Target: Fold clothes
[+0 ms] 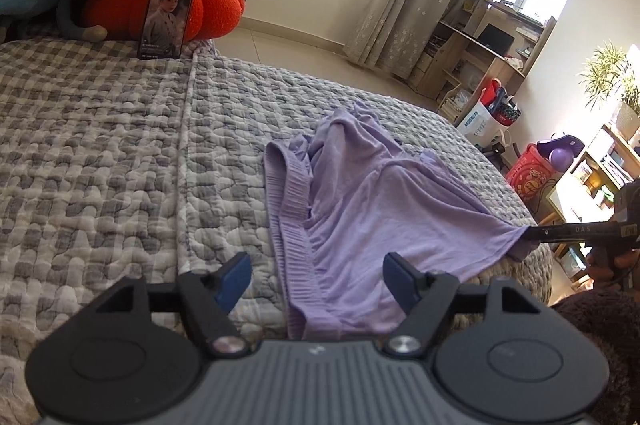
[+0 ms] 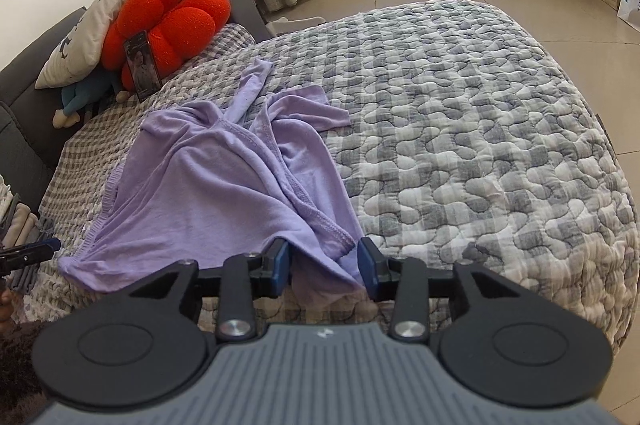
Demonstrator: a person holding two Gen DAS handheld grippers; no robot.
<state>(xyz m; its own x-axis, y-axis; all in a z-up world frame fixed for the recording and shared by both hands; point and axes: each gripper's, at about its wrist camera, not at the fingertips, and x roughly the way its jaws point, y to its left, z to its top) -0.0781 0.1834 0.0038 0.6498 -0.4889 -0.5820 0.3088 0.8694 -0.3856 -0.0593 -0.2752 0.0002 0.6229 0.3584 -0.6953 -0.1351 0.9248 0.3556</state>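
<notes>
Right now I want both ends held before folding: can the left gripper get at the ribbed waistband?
Probably yes. The left gripper is open with the ribbed waistband of the purple garment just ahead, nothing between them.

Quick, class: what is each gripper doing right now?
Left gripper: open over the ribbed waistband edge of the purple garment, gripping nothing.
Right gripper: open, the garment's hem between its fingers, not clamped.
</notes>
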